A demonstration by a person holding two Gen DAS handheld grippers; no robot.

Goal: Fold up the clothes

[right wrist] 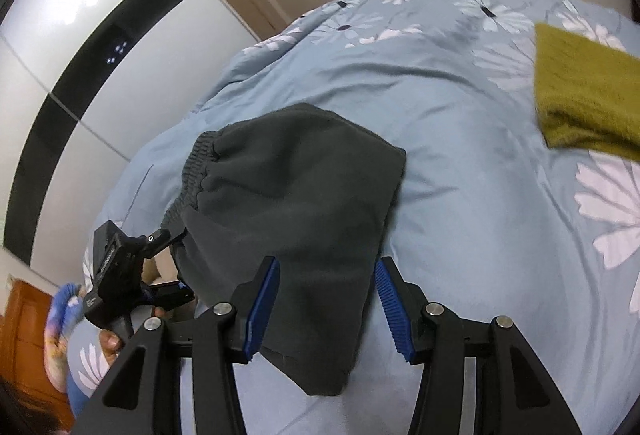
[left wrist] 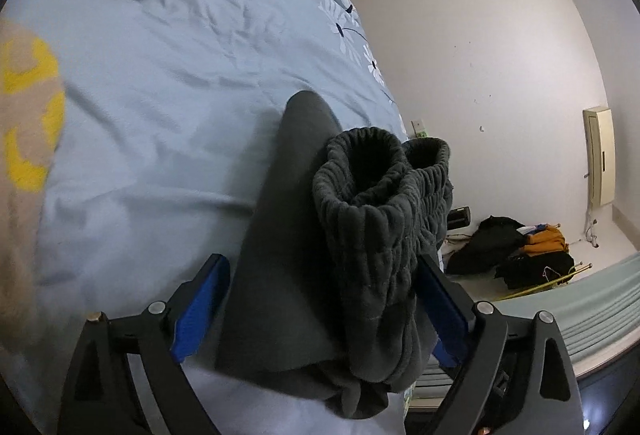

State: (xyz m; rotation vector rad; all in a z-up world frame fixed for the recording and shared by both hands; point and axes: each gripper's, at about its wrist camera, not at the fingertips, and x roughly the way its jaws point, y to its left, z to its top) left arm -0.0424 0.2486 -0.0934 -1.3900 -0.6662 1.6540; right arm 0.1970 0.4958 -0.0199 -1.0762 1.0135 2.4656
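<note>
Your left gripper [left wrist: 320, 309] stands released, its blue pads [left wrist: 200, 311] clear of the folded dark trousers [left wrist: 304, 255] lying between them on the blue quilt [left wrist: 152, 83]. Your right gripper [right wrist: 326, 309] also stands apart, unclenched, trousers [right wrist: 296, 203] between its fingers. A mustard garment [right wrist: 584, 95] lies at 2 o'clock.

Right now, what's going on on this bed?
A person with a gripper in each hand is folding dark grey trousers on a blue floral duvet. The left gripper stands wide open around the ribbed cuffs. The right gripper straddles the folded edge, its pads apparently not pressing. An olive garment lies nearby.
</note>
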